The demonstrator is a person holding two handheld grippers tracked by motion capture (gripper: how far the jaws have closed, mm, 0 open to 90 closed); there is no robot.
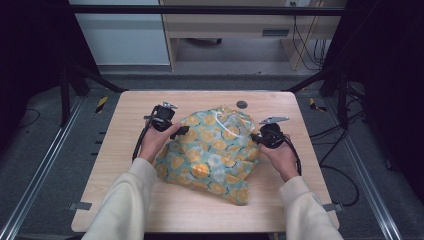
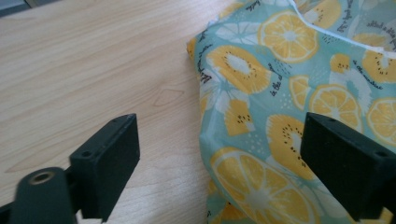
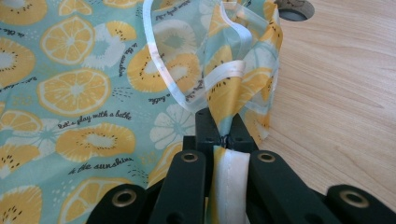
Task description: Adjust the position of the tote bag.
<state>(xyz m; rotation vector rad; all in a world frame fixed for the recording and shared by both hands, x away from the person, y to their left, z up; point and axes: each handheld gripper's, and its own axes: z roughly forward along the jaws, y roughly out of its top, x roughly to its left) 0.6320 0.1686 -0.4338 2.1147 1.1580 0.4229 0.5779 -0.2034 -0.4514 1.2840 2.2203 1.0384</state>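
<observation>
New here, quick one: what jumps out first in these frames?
The crumpled teal fabric printed with yellow citrus slices, heaped mid-way across the light wooden table. The right gripper is shut on its white-trimmed edge at the heap's right side, the cloth pinched between the black jaws. The left gripper sits open at the heap's left edge, one jaw over bare wood, the other over the print.
</observation>
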